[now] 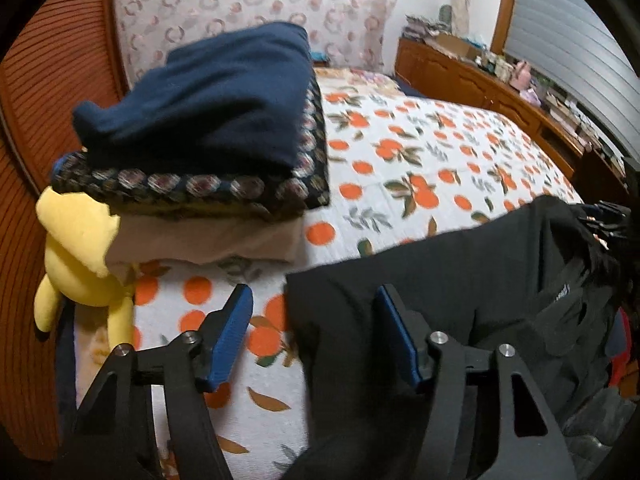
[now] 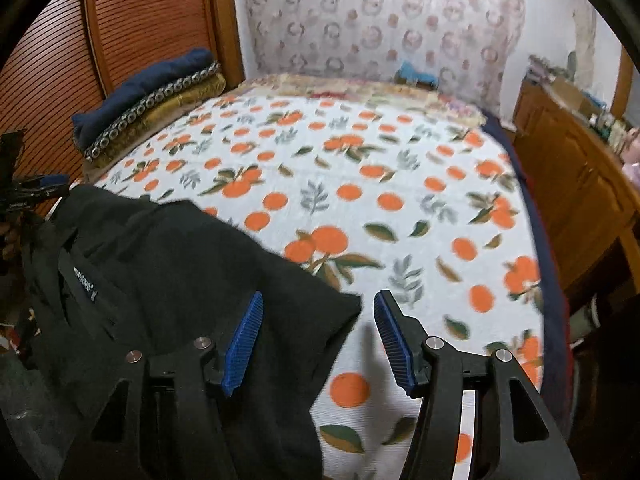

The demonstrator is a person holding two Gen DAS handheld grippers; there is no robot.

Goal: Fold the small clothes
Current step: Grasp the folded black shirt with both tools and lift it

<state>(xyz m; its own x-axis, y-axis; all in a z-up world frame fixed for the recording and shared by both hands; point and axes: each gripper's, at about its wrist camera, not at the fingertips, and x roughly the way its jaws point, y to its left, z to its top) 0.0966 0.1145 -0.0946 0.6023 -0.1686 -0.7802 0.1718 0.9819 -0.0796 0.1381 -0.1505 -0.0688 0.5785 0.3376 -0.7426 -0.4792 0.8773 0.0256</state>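
A black garment [image 1: 460, 288] lies spread on the near part of the bed, its neck label facing up; it also shows in the right wrist view [image 2: 192, 272]. My left gripper [image 1: 316, 320] is open above the garment's left edge, holding nothing. My right gripper [image 2: 318, 324] is open above the garment's right corner, holding nothing. A stack of folded clothes [image 1: 208, 136], dark blue on top, sits at the bed's far left; it also shows in the right wrist view [image 2: 148, 96].
The bed has a white cover with orange fruit print [image 2: 360, 184]. A yellow plush toy [image 1: 76, 256] lies by the stack. A wooden slatted wardrobe [image 2: 132, 20] stands on the left. A wooden cabinet with clutter [image 1: 500, 84] stands along the right.
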